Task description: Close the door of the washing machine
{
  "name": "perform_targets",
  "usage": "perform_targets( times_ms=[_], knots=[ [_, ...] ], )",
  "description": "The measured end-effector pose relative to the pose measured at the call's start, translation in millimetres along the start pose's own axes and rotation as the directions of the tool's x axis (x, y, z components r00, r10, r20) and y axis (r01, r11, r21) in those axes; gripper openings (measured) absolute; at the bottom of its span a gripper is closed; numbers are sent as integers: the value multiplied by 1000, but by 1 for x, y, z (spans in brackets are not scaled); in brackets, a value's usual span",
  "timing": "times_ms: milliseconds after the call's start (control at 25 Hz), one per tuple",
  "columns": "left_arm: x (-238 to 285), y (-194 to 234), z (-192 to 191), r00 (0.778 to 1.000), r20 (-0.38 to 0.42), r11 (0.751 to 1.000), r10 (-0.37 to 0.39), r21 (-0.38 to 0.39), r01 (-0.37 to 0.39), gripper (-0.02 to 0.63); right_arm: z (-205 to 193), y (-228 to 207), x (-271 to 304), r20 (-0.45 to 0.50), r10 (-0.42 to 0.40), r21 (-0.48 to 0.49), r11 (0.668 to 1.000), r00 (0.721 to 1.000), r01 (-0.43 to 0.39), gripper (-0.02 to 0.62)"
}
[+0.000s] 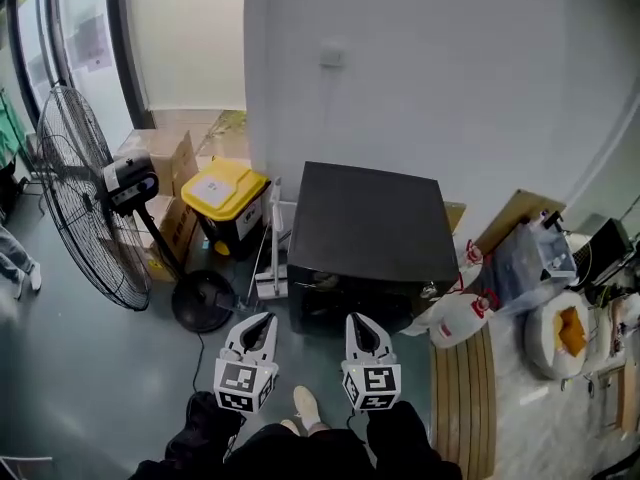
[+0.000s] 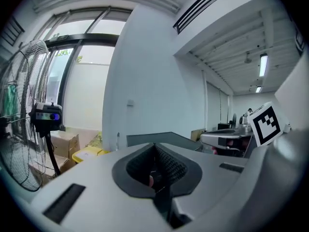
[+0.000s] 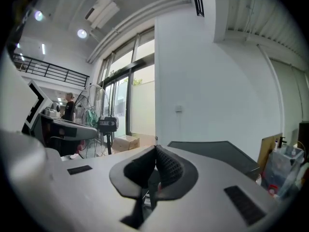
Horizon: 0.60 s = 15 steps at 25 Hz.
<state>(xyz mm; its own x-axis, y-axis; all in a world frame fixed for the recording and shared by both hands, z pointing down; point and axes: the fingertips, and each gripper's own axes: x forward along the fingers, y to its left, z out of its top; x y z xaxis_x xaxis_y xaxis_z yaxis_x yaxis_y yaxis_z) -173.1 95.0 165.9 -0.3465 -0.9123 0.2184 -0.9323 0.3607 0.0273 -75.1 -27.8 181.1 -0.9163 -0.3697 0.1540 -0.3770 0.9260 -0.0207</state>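
The left gripper and right gripper sit pinched shut and empty at bottom centre, just short of the washer mid-frame, whose door face hardly shows from here, so a blind push could slip or miss.

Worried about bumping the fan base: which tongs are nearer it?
Left. The left tongs sit just right of the fan base; the right tongs are farther right, facing the washer.

Black pedestal fan, yellow-lidded bin beside cardboard boxes, white jug with red cap
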Motion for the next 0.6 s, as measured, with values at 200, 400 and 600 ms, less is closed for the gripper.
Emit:
perform_targets(
  times_ms=[200,400,600],
  knots=[
    [-23,-9,12,1000,8,1000,9,11,-10,25,15,-1,-27,19,-8,-10,1000,1000,8,17],
    [-37,-8,13,999,6,999,31,15,-32,23,20,2,-37,29,-2,-21,1000,1000,2,17],
    [-41,-6,16,999,9,999,46,16,-46,23,22,2,-37,35,8,-12,1000,999,-7,15]
  ],
)
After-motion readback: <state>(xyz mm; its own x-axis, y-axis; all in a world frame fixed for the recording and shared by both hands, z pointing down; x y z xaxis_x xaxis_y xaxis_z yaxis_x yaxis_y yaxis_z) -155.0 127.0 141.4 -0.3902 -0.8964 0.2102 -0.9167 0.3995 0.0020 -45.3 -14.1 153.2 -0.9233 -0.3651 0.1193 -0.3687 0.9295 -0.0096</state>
